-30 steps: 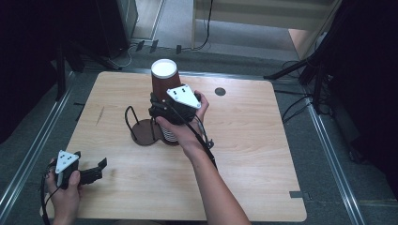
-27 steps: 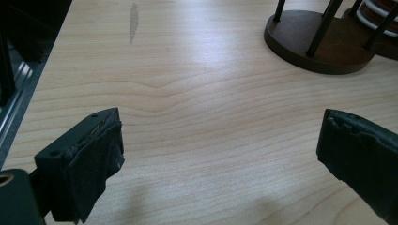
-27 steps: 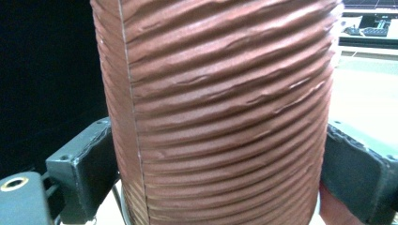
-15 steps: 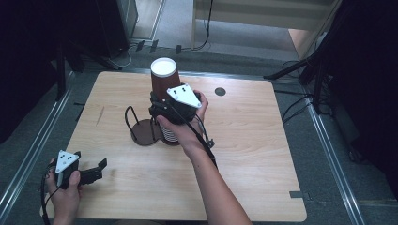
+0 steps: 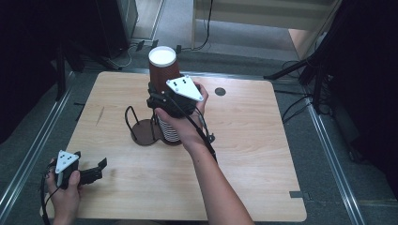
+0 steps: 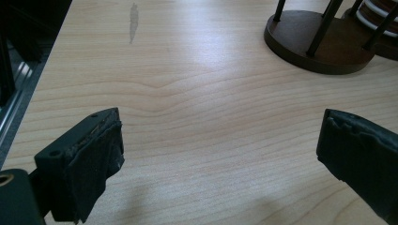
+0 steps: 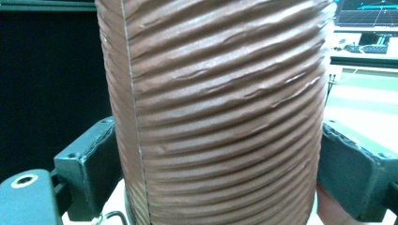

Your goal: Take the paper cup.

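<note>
The bench (image 5: 263, 154) is a pale wood top that takes up the middle of the high view, with a small dark round spot (image 5: 220, 91) toward its upper right.

On it, a little left of centre in the high view, stands a dark wooden cup stand (image 5: 146, 132) with a round base and thin upright rods. In the left gripper view the stand sits at the upper right of the frame. Touching its right side is a stack of cups (image 5: 168, 129), their white rims showing as stripes.

The brown ribbed paper cup (image 5: 163, 70) sits upright at the top of that stack, upper centre in the high view, its white inside facing up. In the right gripper view its ribbed wall runs from the top edge to the bottom across the middle of the frame.

The right hand-held gripper (image 5: 162, 98) is at the cup's lower part, just above centre in the high view. Its jaws have just been closing with the cup between them, and in the right gripper view the pads (image 7: 96, 176) lie against the cup's two sides, gripping it.

The left hand-held gripper (image 5: 96, 171) rests at the lower left of the high view, well apart from the stand, its jaws spread wide over bare wood.
</note>
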A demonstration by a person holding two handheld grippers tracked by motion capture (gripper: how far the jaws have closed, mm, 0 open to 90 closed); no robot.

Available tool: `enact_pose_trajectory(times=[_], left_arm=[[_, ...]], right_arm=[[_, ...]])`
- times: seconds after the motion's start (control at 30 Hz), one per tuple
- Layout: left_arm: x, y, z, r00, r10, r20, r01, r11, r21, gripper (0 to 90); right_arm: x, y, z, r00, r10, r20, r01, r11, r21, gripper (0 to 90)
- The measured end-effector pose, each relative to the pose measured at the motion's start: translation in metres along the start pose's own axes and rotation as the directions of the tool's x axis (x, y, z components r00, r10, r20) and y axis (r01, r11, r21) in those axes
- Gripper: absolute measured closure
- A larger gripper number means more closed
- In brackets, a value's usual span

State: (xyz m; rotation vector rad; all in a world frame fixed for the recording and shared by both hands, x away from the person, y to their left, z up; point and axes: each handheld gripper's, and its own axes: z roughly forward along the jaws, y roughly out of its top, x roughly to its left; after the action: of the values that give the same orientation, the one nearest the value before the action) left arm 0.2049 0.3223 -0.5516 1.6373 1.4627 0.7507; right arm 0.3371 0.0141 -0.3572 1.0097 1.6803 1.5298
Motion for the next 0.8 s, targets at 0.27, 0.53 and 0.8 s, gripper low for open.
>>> enact_pose_trajectory(times=[0.27,0.53,0.8], left_arm=[[0.0,0.0,0.0,1.0,0.0,0.0,0.0,1.0,0.001,1.4],[0.0,0.0,0.0,1.0,-0.001,0.0,0.001,1.0,-0.003,1.4],[0.0,0.0,0.0,1.0,-0.001,0.001,0.001,1.0,0.0,1.4]], right_arm=[[-0.001,0.013,0.0,0.9999,0.016,0.0,-0.016,1.0,-0.02,9.3],[-0.002,0.026,-0.002,0.9998,0.018,0.005,-0.018,0.999,-0.039,9.3],[-0.003,0.044,-0.009,0.9997,0.023,-0.001,-0.023,0.997,-0.075,9.3]])
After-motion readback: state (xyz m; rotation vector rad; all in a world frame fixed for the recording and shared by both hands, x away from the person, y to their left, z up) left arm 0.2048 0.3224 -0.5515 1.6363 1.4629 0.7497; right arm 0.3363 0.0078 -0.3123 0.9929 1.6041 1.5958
